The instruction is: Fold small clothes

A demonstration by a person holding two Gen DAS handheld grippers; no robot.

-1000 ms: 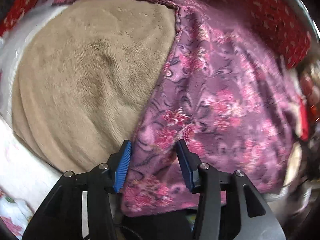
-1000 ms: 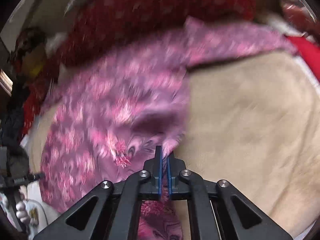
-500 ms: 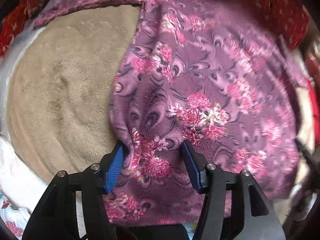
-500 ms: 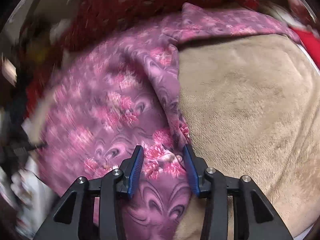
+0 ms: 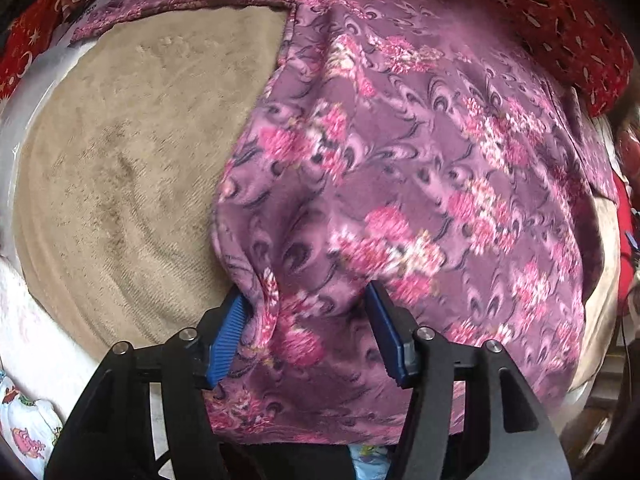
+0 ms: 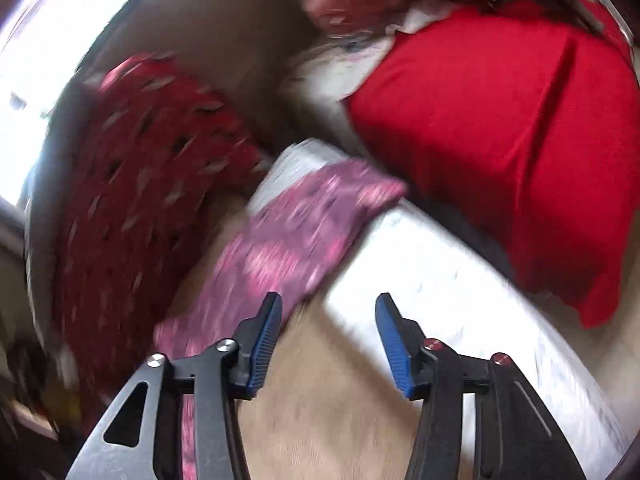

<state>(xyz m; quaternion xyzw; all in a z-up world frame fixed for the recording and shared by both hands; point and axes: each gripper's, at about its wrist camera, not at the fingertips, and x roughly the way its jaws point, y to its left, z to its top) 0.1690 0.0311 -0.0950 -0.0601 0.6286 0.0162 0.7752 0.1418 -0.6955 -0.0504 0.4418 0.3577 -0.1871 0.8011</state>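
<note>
Beige blanket [image 5: 120, 184]: a plush sheet spread flat, filling the left of the left wrist view; it is the surface under everything else.
Purple floral garment [image 5: 400, 184]: lies on the beige blanket, covering its right part, with one long strip running along the far edge; a raised ridge of cloth bunches near the camera. In the blurred right wrist view only that strip [image 6: 296, 236] shows, lying across the beige blanket and a white sheet [image 6: 440, 280].
Red cloth [image 6: 500, 120]: plain, bright, folded, lying beyond the white sheet.
Dark red patterned cloth [image 5: 552, 12]: at the far right corner, its edge meeting the purple floral garment.
Left gripper [image 5: 304, 316]: points steeply down, blue pads spread apart, the bunched ridge between them; the left pad touches the fold, but no pinch shows.
Right gripper [image 6: 328, 320]: jaws opening, nothing between them; the garment's strip lies just left of its left pad.
</note>
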